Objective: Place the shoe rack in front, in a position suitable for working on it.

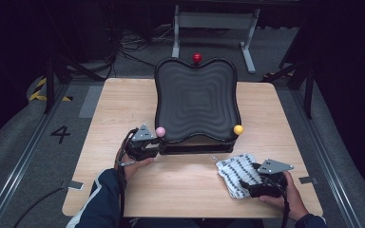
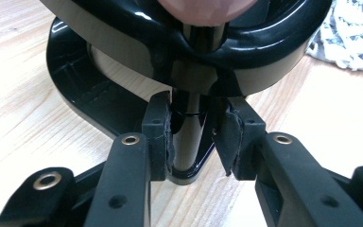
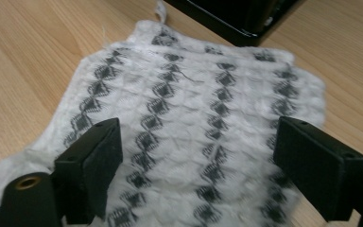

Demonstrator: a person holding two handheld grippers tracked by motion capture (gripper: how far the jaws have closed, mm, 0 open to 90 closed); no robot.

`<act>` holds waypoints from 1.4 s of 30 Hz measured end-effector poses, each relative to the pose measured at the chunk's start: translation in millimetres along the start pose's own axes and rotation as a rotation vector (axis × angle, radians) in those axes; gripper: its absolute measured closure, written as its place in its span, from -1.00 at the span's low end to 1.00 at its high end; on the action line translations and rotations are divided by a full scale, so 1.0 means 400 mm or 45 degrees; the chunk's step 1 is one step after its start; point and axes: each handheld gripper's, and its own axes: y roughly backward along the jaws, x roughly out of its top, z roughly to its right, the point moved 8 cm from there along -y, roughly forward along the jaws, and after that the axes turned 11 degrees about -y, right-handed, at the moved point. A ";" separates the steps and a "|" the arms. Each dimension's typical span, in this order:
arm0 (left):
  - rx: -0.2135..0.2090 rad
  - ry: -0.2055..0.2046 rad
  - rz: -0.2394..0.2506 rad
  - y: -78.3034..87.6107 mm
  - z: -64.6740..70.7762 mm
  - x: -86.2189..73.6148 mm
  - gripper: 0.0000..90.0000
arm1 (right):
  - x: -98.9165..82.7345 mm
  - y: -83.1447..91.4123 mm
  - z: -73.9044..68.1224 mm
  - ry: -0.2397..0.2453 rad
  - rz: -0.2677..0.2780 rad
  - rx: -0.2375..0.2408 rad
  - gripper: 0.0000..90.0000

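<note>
- The room around me is dark, with a grey floor, yellow-and-black tape at the left, a painted number 4 (image 1: 60, 134), and cables trailing toward a white metal stand (image 1: 214, 28) beyond the far edge.
- In front of me is a light wooden table (image 1: 180, 185), and my forearms come in from its near edge.
- On the far half of the table sits a black wavy tray (image 1: 196, 99) with ripples across its top, raised on a black base (image 2: 85, 90) by posts tipped with balls.
- A white cloth with dark diamond rows (image 1: 236, 172) lies flat near the tray's right front corner, close to but apart from the base.
- My right gripper (image 3: 196, 170) hangs over that cloth with its jaws spread wide, one to each side of the pattern, gripping nothing.
- My left gripper (image 2: 194, 137) is at the tray's left front corner, with its pads either side of a glossy black post (image 2: 189, 142); the left pad touches it, and a narrow gap shows by the right pad.
- A pink ball (image 1: 160, 131) tops that post, a yellow ball (image 1: 238, 129) marks the right front corner, and a red ball (image 1: 197, 58) stands at the far edge.
</note>
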 end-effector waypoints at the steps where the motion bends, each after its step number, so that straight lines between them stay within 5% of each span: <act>1: -0.006 0.007 0.004 -0.002 0.003 0.001 0.47 | 0.002 -0.008 -0.003 0.005 -0.014 -0.003 -0.64; 8: -0.031 -0.008 0.006 -0.010 0.022 0.008 0.46 | 0.000 -0.042 0.000 -0.017 -0.090 0.039 -0.73; 12: -0.033 -0.026 0.006 -0.014 0.029 0.013 0.46 | 0.000 -0.041 -0.002 -0.026 -0.114 0.060 -0.61; 18: -0.029 -0.016 0.011 -0.014 0.031 0.013 0.44 | 0.007 -0.032 -0.006 -0.032 -0.102 0.067 0.09; 19: -0.029 -0.016 0.011 -0.014 0.031 0.013 0.44 | 0.007 -0.032 -0.006 -0.032 -0.102 0.067 0.09; 20: -0.028 -0.020 0.008 -0.014 0.030 0.013 0.44 | 0.010 -0.031 -0.008 -0.024 -0.079 0.067 0.43; 24: -0.030 -0.016 0.018 -0.019 0.029 0.014 0.43 | 0.009 -0.031 -0.005 -0.002 -0.047 0.070 0.70; 32: -0.020 0.012 0.039 -0.012 0.022 0.014 0.63 | 0.007 -0.029 -0.002 0.008 -0.007 0.066 0.79; 42: -0.013 -0.006 0.037 0.012 0.047 0.001 0.64 | 0.007 -0.027 0.004 0.020 0.002 0.038 0.79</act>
